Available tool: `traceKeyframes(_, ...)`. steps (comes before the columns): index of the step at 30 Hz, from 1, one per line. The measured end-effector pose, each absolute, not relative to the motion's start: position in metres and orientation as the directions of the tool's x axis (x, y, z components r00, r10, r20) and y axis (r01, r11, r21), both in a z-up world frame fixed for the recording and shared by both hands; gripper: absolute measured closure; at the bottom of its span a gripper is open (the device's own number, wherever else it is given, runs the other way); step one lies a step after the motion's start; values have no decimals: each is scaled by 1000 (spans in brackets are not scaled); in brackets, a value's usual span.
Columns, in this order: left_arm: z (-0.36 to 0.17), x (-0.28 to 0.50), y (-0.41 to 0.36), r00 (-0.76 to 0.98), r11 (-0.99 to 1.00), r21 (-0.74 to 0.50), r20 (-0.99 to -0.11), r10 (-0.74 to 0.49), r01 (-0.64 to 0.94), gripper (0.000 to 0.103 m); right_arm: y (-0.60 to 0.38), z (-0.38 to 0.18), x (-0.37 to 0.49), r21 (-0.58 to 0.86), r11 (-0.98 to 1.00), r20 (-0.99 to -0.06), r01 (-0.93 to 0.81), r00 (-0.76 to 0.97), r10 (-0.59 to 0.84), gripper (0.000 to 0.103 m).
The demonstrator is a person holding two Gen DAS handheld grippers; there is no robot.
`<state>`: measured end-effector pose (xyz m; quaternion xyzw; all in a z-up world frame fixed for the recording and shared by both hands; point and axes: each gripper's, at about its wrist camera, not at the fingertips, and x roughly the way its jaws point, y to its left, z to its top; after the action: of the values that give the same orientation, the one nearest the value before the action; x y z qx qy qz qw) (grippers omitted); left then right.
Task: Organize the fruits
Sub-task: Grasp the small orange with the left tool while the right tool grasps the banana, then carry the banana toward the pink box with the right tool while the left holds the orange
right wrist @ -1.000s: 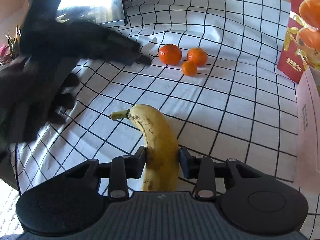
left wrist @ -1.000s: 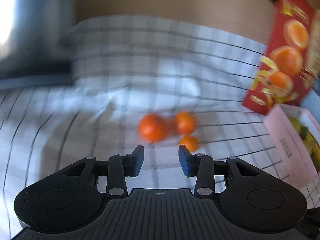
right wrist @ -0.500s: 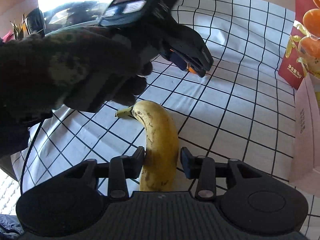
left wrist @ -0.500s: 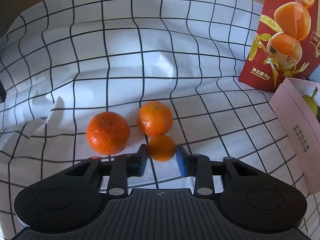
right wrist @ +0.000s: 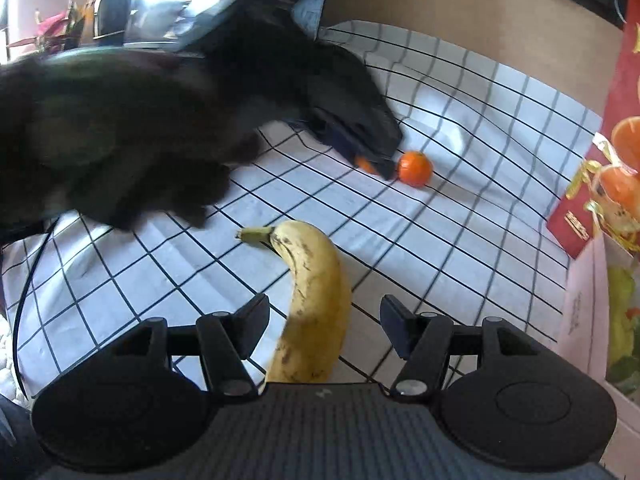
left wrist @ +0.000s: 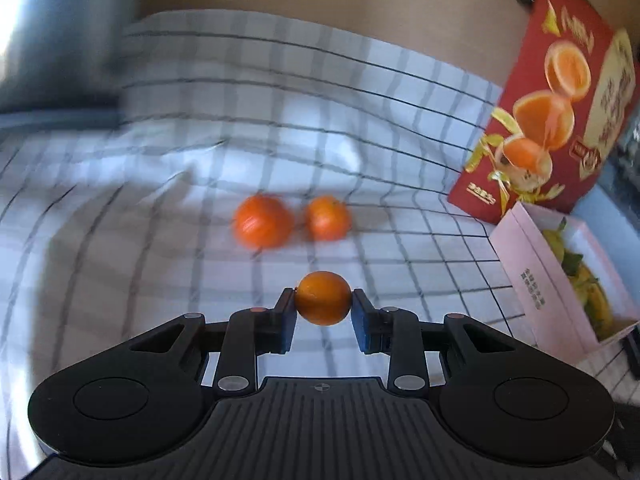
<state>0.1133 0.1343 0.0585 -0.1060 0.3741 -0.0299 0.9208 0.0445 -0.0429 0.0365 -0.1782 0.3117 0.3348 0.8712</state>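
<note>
My left gripper (left wrist: pixel 323 309) is shut on a small orange (left wrist: pixel 323 298) and holds it just above the checked cloth (left wrist: pixel 140 248). Two bigger oranges (left wrist: pixel 262 222) (left wrist: pixel 328 218) lie side by side on the cloth beyond it, blurred. In the right wrist view a spotted banana (right wrist: pixel 316 280) lies on the cloth between the fingers of my right gripper (right wrist: pixel 323 310). Those jaws are opening and the pads stand clear of the banana on both sides. A dark gloved hand (right wrist: pixel 120 140) with the left gripper reaches across the cloth beside one orange (right wrist: pixel 416 168).
A red box printed with oranges (left wrist: pixel 560 120) stands at the right back edge of the cloth. In front of it sits an open pink box (left wrist: pixel 532 276) with yellow-green fruit inside. A dark screen (left wrist: pixel 48 40) is at the back left.
The left gripper closed on the small orange and drew back from the other two. The right jaws spread apart off the banana.
</note>
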Motion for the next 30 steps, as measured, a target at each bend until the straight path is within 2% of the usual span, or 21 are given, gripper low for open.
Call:
traceKeyframes(7, 50, 40, 173, 690, 943, -273, -721, -70, -189, 69, -29, 56, 105, -105, 731, -636, -675, 611, 472, 41)
traceKeyframes(13, 40, -4, 193, 676, 905, -315, -736, -42, -287, 69, 0, 71, 190, 76, 742, -651, -666, 530, 543, 41)
traceKeyframes(18, 40, -26, 203, 680, 891, -326, -733, -27, -316, 69, 47, 57, 234, 9, 745, -699, -667, 529, 482, 41)
traceKeyframes(24, 37, -34, 209, 681, 868, -360, -732, -35, -342, 69, 37, 55, 212, 163, 634, -779, -756, 295, 553, 41)
traceKeyframes(27, 35, -32, 205, 683, 862, -381, -728, -58, -333, 69, 15, 51, 173, 131, 599, -805, -790, 268, 529, 41)
traceKeyframes(30, 32, -25, 198, 674, 866, -389, -734, -85, -315, 69, -1, 46, 142, 43, 626, -810, -779, 340, 479, 41)
